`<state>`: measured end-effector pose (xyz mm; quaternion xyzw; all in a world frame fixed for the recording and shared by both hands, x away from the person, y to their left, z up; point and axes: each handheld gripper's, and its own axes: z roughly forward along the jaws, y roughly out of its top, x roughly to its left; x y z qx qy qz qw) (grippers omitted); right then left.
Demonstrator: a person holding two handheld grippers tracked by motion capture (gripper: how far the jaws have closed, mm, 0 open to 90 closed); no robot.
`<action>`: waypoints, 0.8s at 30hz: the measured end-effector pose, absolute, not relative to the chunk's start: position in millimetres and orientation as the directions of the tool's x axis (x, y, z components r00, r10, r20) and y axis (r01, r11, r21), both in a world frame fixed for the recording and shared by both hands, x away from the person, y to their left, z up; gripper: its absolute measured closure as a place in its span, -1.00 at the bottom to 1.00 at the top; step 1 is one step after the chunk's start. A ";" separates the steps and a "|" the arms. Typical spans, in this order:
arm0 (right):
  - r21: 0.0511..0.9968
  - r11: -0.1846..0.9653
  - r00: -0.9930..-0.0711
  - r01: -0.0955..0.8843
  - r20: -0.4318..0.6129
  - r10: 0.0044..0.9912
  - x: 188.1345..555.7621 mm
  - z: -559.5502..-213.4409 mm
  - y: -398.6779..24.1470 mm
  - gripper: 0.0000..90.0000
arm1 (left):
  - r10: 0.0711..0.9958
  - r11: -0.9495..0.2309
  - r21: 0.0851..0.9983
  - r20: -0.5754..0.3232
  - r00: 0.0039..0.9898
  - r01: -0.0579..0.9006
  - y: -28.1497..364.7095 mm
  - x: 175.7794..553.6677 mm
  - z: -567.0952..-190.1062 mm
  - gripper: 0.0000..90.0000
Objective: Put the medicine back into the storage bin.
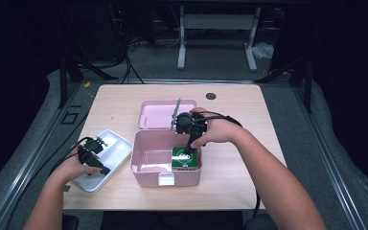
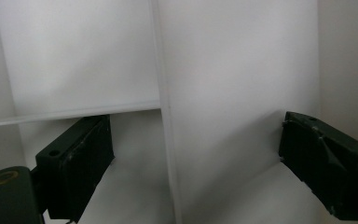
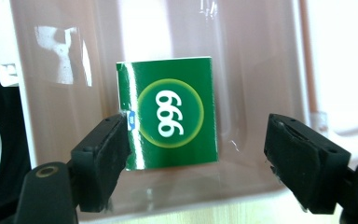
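In the high view, at the centre of the frame, the right tongs (image 1: 190, 149) are lowered into the open pink plastic storage box (image 1: 146, 167) on the light wooden worktop (image 1: 230, 187), over the green square packet marked 999 (image 1: 184, 159) that lies in the box's right half. The jaws stand wide apart with nothing gripped. If the packet is to be lifted, the jaws are best centred on it and closed across its two opposite edges, clear of the box wall.

The right gripper view shows what the high view hides: one jaw is seen just at the packet's (image 3: 170, 114) edge, the other well apart from it. The left tongs (image 1: 96, 155), open and empty, hover over the white divided plastic tray (image 1: 120, 149) at lower left; its divider ridge (image 2: 165, 116) between the jaws is shown by the left gripper view.
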<state>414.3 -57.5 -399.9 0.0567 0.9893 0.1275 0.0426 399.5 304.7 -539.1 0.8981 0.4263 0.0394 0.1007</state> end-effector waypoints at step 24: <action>0.366 0.895 -0.944 0.256 -0.107 0.313 417.0 -376.4 -124.3 -0.49 | 0.792 -0.589 0.243 -0.016 0.610 0.771 315.5 402.4 -533.0 -0.35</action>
